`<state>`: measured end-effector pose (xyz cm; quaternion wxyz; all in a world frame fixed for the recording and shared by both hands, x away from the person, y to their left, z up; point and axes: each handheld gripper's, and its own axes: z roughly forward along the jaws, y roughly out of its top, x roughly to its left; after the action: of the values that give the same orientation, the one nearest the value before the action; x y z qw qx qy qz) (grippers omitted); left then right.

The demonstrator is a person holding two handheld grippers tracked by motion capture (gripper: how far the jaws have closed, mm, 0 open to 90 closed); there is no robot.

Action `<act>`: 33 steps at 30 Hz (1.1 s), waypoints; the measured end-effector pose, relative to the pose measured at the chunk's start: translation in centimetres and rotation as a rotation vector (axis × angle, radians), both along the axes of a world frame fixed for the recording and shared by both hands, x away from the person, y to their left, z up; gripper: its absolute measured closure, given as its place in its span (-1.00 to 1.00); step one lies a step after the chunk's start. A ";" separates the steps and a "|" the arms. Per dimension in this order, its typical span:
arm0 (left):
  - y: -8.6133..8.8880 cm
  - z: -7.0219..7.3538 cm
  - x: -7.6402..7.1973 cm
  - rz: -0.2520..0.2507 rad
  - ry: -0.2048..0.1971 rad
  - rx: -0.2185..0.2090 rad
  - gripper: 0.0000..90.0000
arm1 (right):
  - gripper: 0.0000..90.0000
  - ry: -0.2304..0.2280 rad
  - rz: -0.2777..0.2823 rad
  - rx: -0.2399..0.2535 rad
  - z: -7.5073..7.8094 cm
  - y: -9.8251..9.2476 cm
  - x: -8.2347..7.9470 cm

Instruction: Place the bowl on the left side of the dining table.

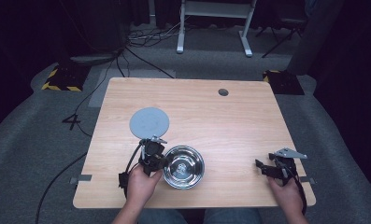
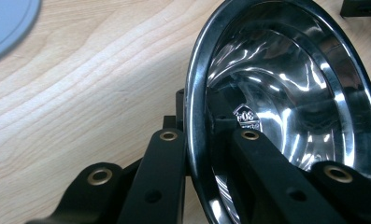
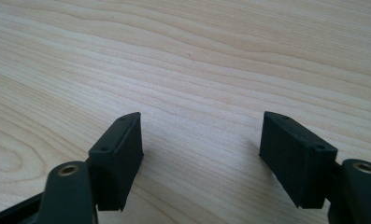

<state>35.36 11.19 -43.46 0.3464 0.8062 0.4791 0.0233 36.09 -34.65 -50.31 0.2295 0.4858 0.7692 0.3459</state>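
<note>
While the left tool pinches the near-left rim of the steel bowl on the surface, the right tool sits wide open, well apart. Bowl looks empty, grey disc just behind.

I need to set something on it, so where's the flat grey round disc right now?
In the high view the flat grey round disc lies left of the table's centre, just beyond the left gripper and the shiny steel bowl.
</note>
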 end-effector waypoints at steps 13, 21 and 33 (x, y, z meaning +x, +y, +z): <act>1.2 1.7 1.5 0.028 -0.041 0.024 0.92 | -0.33 0.002 -0.005 0.006 0.0 0.1 0.1; 2.3 2.8 2.8 0.056 -0.052 0.027 0.92 | -0.33 0.002 -0.007 0.004 0.0 0.1 0.1; 4.8 4.1 5.2 0.113 -0.053 -0.004 0.92 | -0.33 0.002 -0.007 0.004 0.0 0.1 0.1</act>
<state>40.55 15.98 -39.31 0.3589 0.7762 0.5144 0.0632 36.20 -34.57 -50.31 0.2289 0.4894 0.7671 0.3460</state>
